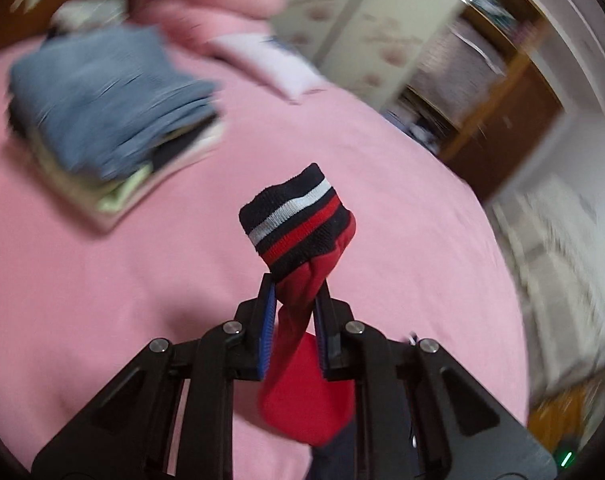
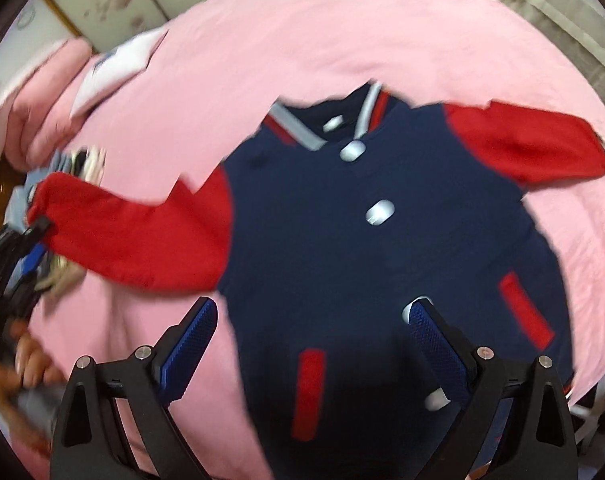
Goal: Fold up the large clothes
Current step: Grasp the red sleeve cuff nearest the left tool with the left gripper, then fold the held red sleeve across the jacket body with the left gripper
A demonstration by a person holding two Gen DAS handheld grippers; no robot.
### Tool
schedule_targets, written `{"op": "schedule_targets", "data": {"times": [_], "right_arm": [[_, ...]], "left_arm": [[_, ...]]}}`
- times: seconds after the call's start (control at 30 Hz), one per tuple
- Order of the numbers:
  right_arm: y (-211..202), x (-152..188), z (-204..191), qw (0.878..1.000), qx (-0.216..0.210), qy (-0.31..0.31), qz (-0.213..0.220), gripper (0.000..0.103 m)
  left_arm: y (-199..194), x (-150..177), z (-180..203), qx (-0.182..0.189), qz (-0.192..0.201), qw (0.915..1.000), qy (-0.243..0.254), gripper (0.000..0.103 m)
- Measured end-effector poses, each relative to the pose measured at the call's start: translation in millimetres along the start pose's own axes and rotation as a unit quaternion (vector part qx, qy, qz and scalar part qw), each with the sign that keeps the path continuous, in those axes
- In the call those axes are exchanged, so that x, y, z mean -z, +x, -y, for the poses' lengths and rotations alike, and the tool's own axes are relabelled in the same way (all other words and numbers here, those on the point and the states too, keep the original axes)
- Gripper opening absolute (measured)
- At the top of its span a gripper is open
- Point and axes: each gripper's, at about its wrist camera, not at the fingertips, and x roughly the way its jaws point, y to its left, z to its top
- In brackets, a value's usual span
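A navy varsity jacket with red sleeves and white snaps lies front up on the pink bed. My left gripper is shut on the red sleeve just below its striped navy, white and red cuff, which sticks up past the fingertips. In the right wrist view that left gripper holds the left sleeve lifted at the far left. My right gripper is open and empty above the jacket's lower front. The other sleeve lies stretched out to the right.
A stack of folded clothes with a blue garment on top sits on the bed at the left. A pink duvet and a white pillow lie at the head. A wardrobe and wooden shelves stand beyond the bed.
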Motion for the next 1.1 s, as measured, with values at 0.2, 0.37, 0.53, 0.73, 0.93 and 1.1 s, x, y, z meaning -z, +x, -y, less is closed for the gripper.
{"op": "schedule_targets", "data": {"times": [0.2, 0.37, 0.53, 0.73, 0.93, 1.1], "right_arm": [[-7, -24, 62, 0.999, 0.011, 0.003, 0.031, 0.099], [-2, -42, 110, 0.999, 0.011, 0.009, 0.043, 0.099], [10, -56, 132, 0.998, 0.003, 0.029, 0.047, 0.099], [0, -49, 159, 0.997, -0.018, 0.056, 0.044, 0.098], [19, -48, 165, 0.994, -0.042, 0.097, 0.02, 0.098], [24, -45, 155, 0.993, -0.06, 0.105, 0.007, 0.097]], "left_arm": [[3, 60, 117, -0.001, -0.012, 0.9907, 0.135, 0.014], [2, 144, 204, 0.008, -0.041, 0.977, 0.209, 0.015], [24, 203, 250, 0.014, -0.08, 0.9619, 0.261, 0.015], [61, 250, 254, 0.001, -0.135, 0.943, 0.304, 0.015], [88, 253, 240, 0.014, -0.248, 0.9255, 0.286, 0.027], [71, 237, 222, 0.019, -0.257, 0.9302, 0.261, 0.081]]}}
